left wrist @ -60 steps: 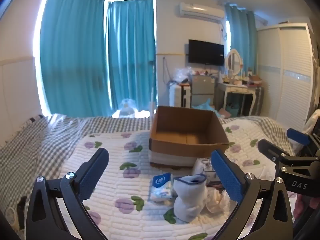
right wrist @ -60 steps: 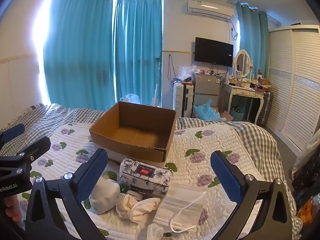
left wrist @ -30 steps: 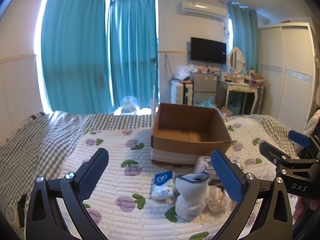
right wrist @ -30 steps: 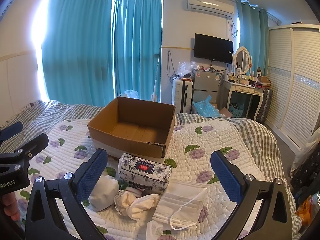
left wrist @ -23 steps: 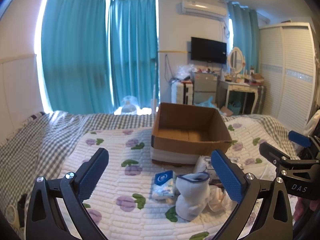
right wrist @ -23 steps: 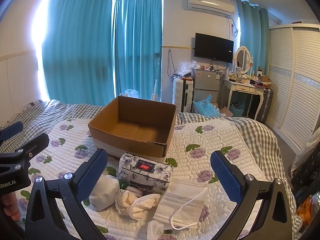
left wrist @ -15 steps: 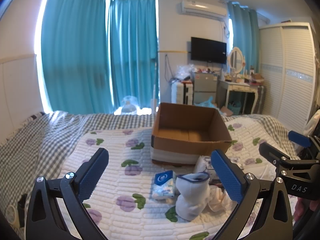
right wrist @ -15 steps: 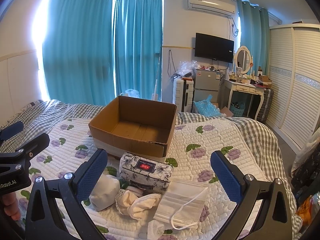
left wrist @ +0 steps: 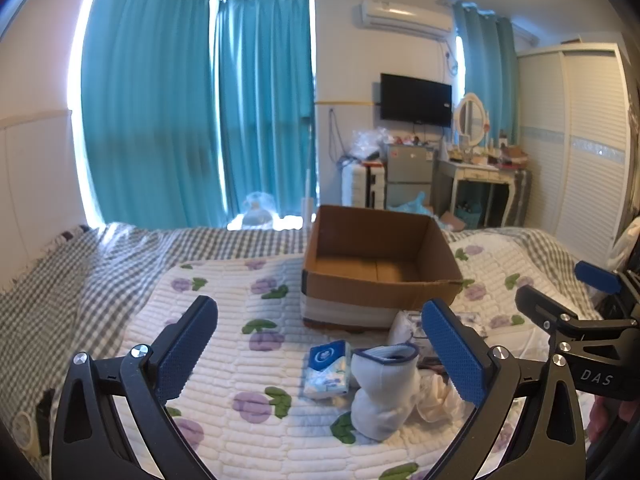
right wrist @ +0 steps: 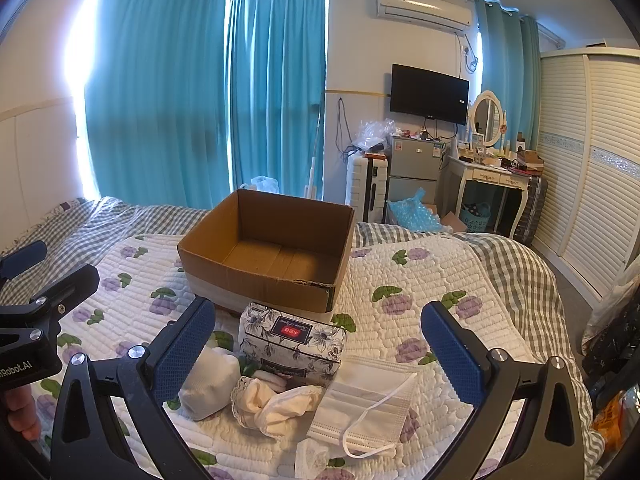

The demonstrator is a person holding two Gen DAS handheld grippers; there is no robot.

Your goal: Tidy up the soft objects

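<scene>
Cardboard box (right wrist: 272,256) sits mid-bed, and your soft pile lies just before it: sock (left wrist: 384,392), tissue pack (right wrist: 294,342), mask (right wrist: 366,406). Both your left gripper (left wrist: 320,360) and right gripper (right wrist: 318,356) are spread wide, holding nothing, above the pile.

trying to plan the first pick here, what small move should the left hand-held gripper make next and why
Probably ease the left hand-held gripper forward and down over the rolled white sock. Its jaws are wide open and hold nothing, the sock stands just ahead between them, and the cardboard box behind looks empty.

"DAS" marks the right gripper (left wrist: 592,344); "Robot.AI" the left gripper (right wrist: 28,344).
</scene>
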